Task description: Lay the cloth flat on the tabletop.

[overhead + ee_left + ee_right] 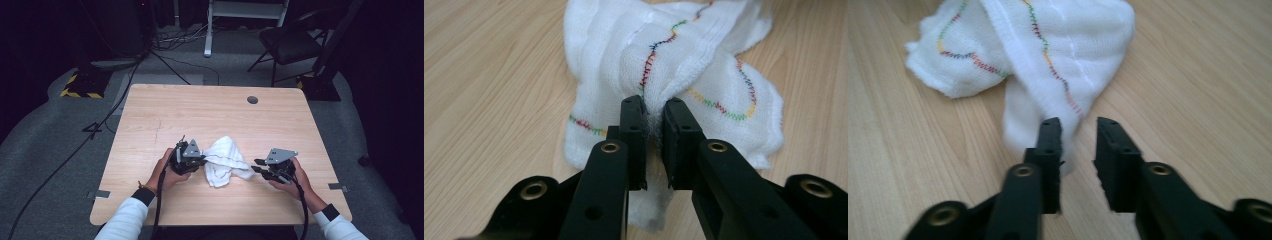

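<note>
Your left claw pinches the cloth to lift a fold; right claw parted, empty, beside it on the bench.

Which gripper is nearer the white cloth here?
Left. The left gripper has its jaws pinched on a fold of the white cloth. The right gripper has open jaws just at the cloth's edge, gripping nothing.

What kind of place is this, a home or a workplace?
Probably a lab or recording studio, not a home: a bare wooden table on grey carpet, loose cables across the floor, hazard-striped stand bases, dark surroundings.
</note>
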Demonstrator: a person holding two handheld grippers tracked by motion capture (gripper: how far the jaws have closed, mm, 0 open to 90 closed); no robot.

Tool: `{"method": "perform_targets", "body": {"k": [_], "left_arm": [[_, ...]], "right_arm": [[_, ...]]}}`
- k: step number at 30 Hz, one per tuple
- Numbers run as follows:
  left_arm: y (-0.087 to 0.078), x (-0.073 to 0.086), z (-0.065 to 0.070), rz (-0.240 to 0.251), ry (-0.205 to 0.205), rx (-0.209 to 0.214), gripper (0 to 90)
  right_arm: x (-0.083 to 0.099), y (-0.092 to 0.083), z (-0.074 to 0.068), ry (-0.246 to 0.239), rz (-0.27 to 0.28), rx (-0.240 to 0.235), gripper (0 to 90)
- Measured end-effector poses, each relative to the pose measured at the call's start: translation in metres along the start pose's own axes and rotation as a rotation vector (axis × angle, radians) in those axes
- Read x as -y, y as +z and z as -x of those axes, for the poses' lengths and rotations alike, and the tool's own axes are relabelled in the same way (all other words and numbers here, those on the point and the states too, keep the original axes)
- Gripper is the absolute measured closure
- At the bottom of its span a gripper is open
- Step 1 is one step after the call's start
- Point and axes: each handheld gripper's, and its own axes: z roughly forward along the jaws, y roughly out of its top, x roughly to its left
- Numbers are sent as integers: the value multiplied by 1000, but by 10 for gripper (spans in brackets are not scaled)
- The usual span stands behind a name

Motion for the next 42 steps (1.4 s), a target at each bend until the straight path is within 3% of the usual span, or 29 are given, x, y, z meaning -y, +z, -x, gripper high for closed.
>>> {"method": "perform_targets", "body": {"k": [4,6,13,16,17,18,19,20,22,25,28,30,31,33,35,36,42], "left_arm": [[3,-5,5,-1,15,-9,803],[2,-4,5,2,14,-3,799],[-8,-4,2,49,0,-27,812],[-10,-5,2,59,-1,-29,815],[-12,-6,2,66,0,-33,817],[-13,-7,2,70,0,-36,818],[-13,-7,2,70,0,-36,818],[-14,-7,2,69,3,-42,818],[-17,-8,0,79,-7,-38,818],[-22,-11,-1,100,-7,-42,818],[-31,-20,-3,137,-9,-49,819],[-33,-23,-3,143,-6,-48,816],[-38,-29,-3,163,-3,-39,813],[-39,-34,-3,174,0,-23,809],[-38,-36,-1,165,13,-31,820],[-36,-40,2,144,47,-48,820],[-46,-43,-1,183,38,-58,807]], "right_arm": [[2,6,0,33,-8,-22,565],[3,12,-3,26,-26,-25,539],[10,28,1,100,-77,-31,515],[11,29,3,122,-73,-43,569],[10,29,2,100,-74,-49,743],[9,28,1,86,-78,-47,792],[9,28,1,86,-78,-47,792],[7,26,0,55,-83,-37,866],[6,25,0,50,-78,-31,878],[0,13,3,41,-36,11,884],[-15,-14,7,21,64,76,886],[-19,-22,8,15,87,98,886],[-27,-36,9,-2,125,129,886],[-33,-48,9,-19,152,161,888],[-38,-55,11,-22,174,170,889],[-40,-57,11,-24,180,177,889],[-47,-70,16,-9,216,185,889]]}}
